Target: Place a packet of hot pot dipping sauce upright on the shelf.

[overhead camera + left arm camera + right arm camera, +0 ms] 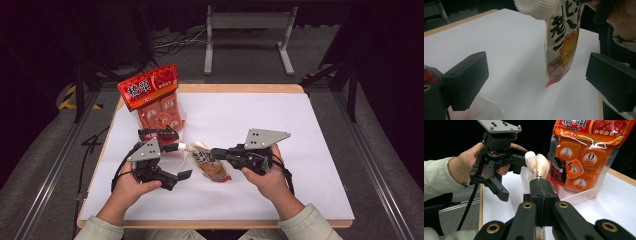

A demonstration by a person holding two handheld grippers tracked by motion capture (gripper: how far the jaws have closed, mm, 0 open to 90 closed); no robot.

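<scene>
On the white table (300, 150), a red-and-orange bag of wrapped cubes (156, 100) stands at ten o'clock. At centre, the right gripper (540, 186) has its jaws clamped on the cream spouted sauce pouch (209, 164). The left gripper (536, 82), jaws wide and empty, nears its white cap (536, 7). A crooked approach could twist the pouch loose.

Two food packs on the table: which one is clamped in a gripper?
The small white spouted pouch, pinched at its edge by the right gripper. The big red bag stands free behind it in a clear tray.
</scene>
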